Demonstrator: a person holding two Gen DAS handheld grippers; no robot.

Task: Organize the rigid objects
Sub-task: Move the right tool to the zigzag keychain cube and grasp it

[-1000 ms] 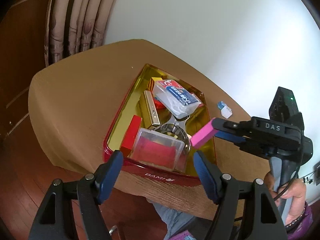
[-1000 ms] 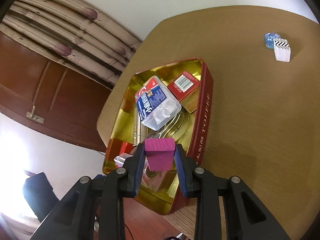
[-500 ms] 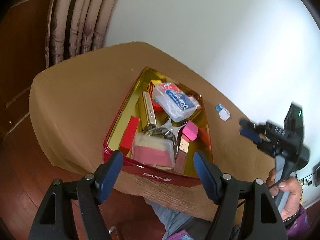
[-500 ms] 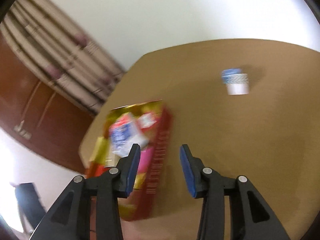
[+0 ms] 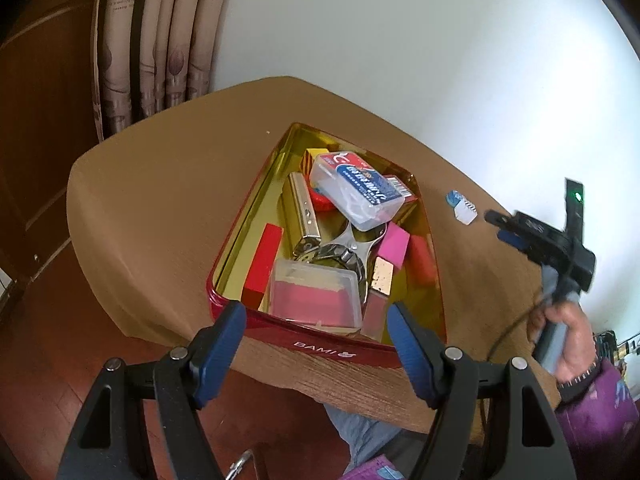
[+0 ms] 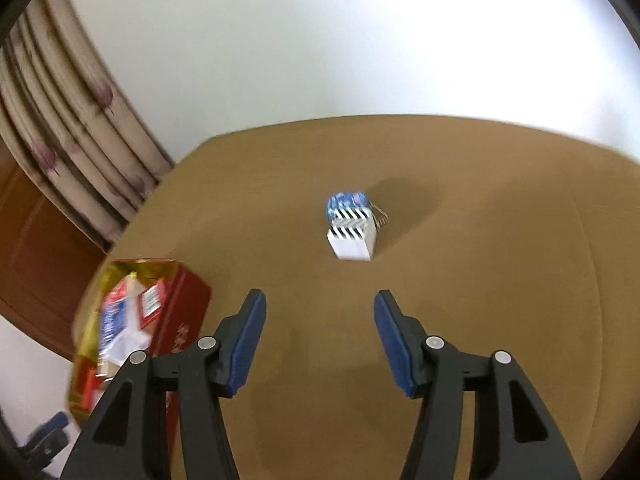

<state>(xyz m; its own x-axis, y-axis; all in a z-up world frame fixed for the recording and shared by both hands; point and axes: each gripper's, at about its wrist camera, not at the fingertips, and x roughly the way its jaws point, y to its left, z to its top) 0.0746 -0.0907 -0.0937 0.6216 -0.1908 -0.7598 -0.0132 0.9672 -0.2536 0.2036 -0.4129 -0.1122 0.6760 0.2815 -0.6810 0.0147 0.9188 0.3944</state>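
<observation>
A red tin [image 5: 328,346] with a gold inside sits on the brown table [image 5: 168,200], holding several small items. A pink block [image 5: 394,245] lies in it at the right, beside metal clippers [image 5: 340,254] and clear plastic boxes [image 5: 314,294]. My left gripper [image 5: 314,338] is open and empty, hovering at the tin's near edge. My right gripper [image 6: 318,332] is open and empty over bare table, pointing at a small white box with black zigzags [image 6: 352,232] and a blue item [image 6: 346,201] behind it. The tin also shows in the right wrist view [image 6: 176,320] at the left.
The white box also shows in the left wrist view [image 5: 464,211] right of the tin, with the right gripper [image 5: 508,226] held by a hand beyond it. A white wall and curtains [image 5: 160,40] stand behind the table. Wooden floor lies below the table's near edge.
My right gripper opened, dropped the pink block into the tin, then swung right toward the white box. My left gripper has stayed open at the tin's near edge.
</observation>
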